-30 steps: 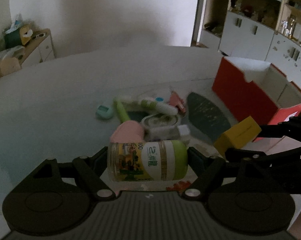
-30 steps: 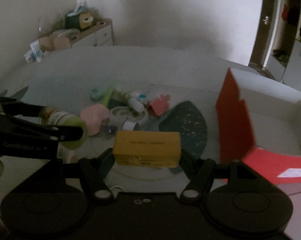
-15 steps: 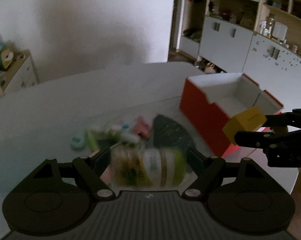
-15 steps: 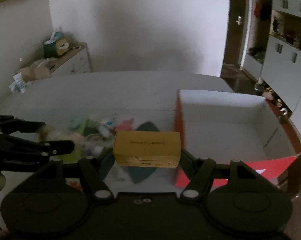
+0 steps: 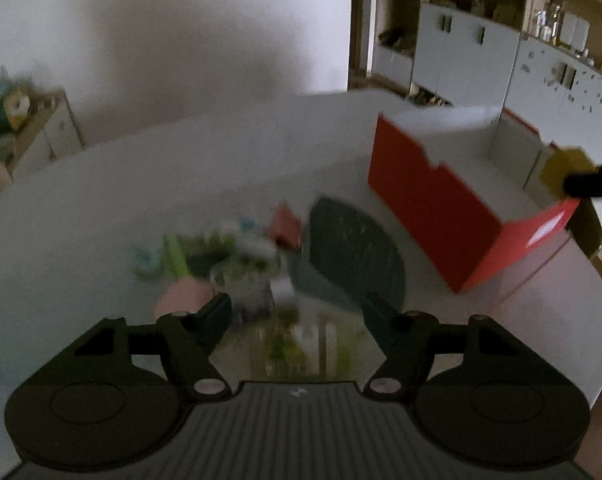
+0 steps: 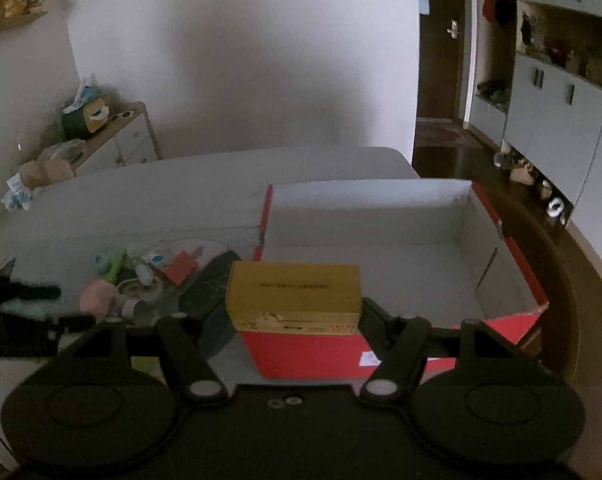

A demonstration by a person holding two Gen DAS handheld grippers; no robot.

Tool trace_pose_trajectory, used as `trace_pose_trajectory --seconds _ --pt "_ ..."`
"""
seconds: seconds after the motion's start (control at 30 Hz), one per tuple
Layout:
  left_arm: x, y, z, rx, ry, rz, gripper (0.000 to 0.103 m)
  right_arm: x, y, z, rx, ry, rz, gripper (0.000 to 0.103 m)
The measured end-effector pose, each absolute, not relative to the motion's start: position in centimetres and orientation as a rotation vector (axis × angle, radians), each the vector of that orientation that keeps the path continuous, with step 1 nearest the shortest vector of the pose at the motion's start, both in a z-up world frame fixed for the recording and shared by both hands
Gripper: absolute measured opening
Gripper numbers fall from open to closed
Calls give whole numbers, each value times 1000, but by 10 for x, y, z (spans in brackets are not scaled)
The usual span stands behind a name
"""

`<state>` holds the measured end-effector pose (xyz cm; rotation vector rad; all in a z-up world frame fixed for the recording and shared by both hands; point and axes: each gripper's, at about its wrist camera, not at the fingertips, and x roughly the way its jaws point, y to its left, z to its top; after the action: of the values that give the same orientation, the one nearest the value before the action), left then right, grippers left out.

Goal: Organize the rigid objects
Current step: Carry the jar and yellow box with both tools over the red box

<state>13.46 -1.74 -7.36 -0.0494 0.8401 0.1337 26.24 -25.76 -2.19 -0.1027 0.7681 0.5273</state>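
My right gripper (image 6: 295, 306) is shut on a yellow cardboard box (image 6: 293, 297) and holds it over the near wall of the red storage box (image 6: 381, 354), whose white inside shows nothing in it. In the left wrist view the yellow box (image 5: 563, 168) shows at the far right above the red box (image 5: 433, 204). My left gripper (image 5: 297, 312) has its fingers spread wide. The green-capped bottle (image 5: 301, 350) is a blurred shape below and between them, apart from the fingers.
A pile of small items (image 6: 141, 276) lies left of the red box, with a pink round thing (image 5: 183, 298) and a dark green oval mat (image 5: 353, 256). A wooden dresser (image 6: 117, 140) stands at the back left; white cabinets (image 5: 501, 52) at the right.
My left gripper has opened and the bottle has dropped out of its fingers. My right gripper has carried the yellow box right, to above the red box.
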Motion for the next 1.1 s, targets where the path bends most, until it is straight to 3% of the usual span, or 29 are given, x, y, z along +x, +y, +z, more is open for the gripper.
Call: trace_pose_trajectory --seconds 0.1,0.23,1.1 --pt "132 -15 -91 -60 871 149 74 263 -263 -25 -101 783 529 69" --pt "129 -6 -108 -115 883 142 82 263 -267 -31 -95 808 523 69" --pt "153 -10 -152 42 865 33 87 248 -268 -35 -91 827 473 69"
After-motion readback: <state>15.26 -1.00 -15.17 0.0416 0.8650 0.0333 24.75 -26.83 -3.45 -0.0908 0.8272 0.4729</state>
